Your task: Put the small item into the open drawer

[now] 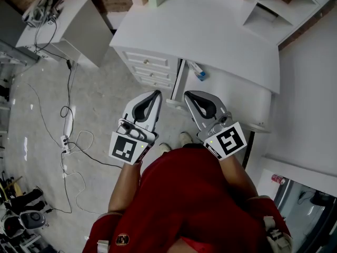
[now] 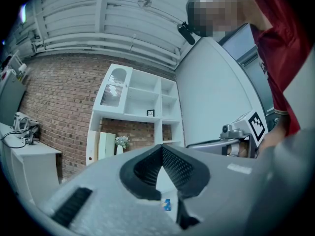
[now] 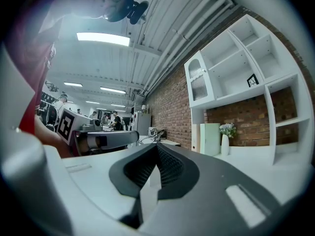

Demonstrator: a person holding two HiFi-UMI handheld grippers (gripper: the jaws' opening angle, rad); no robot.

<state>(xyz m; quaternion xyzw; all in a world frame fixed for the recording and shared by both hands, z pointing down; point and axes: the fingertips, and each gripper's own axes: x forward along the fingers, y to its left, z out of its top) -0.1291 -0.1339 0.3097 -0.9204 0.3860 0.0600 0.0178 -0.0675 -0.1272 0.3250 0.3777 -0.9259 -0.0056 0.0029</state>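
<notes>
Lying beyond right tool (image 1: pixel 188 95), small item (image 1: pixel 199 74) (blue-tipped)

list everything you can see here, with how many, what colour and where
desk: one, white, upper centre of the head view
drawer fronts: three, white, stacked at the desk's left end
small item: one, white and blue, right of the drawer fronts, just below the desk top's edge
shelf unit: one, white, on the desk's far right
vase with flowers: one, white, on the desk under the shelf unit
side table: one, white, far left
power strip: one, white, on the floor at left
shoes: two, white, below the grippers
left gripper: one, grey and black, shut, empty
right gripper: one, grey and black, shut, empty
</notes>
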